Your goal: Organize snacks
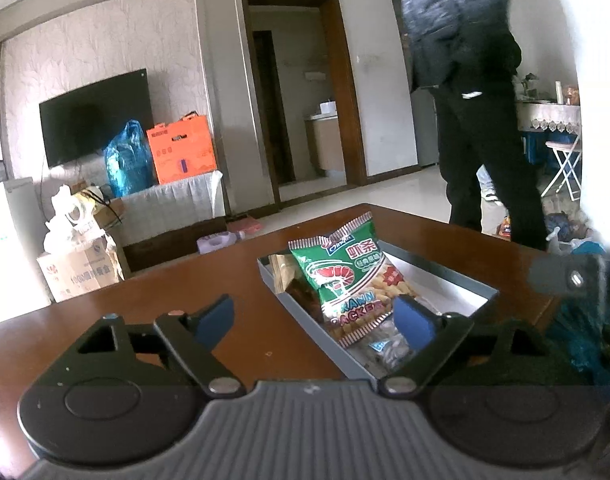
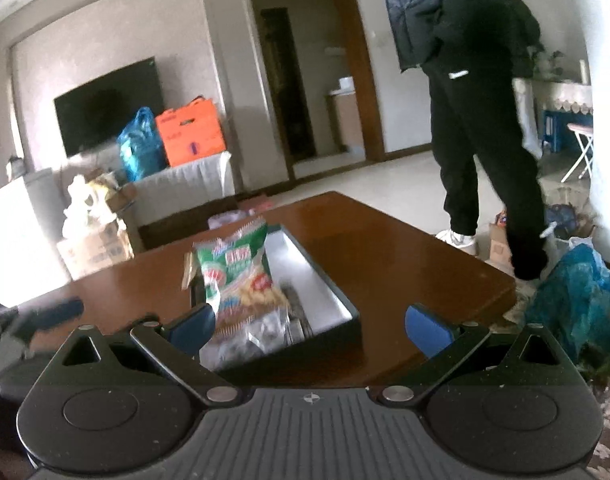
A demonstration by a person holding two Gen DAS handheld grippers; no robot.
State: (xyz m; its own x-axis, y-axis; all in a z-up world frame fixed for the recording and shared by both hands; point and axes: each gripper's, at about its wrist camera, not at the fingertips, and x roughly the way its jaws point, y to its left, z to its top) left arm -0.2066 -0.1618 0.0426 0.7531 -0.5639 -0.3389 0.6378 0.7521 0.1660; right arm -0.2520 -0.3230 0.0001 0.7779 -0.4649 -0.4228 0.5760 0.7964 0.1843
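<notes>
A grey tray [image 1: 445,270] sits on the brown wooden table [image 1: 177,292]. A green prawn cracker bag [image 1: 345,276] lies in it on top, with a brown packet [image 1: 283,272] behind it and a clear packet [image 1: 385,352] in front. My left gripper [image 1: 315,320] hovers open at the tray's near left side, one blue pad over the table and the other over the tray, gripping nothing. In the right wrist view the tray [image 2: 305,276] and the green bag [image 2: 233,276] lie just ahead of my right gripper [image 2: 311,331], which is open and empty.
A person in dark clothes [image 1: 477,120] stands past the table's far right corner. On the floor to the right lies a blue plastic bag [image 2: 577,300]. Cardboard boxes [image 1: 81,268], a TV [image 1: 97,120] and an orange box [image 1: 181,152] are at the far left.
</notes>
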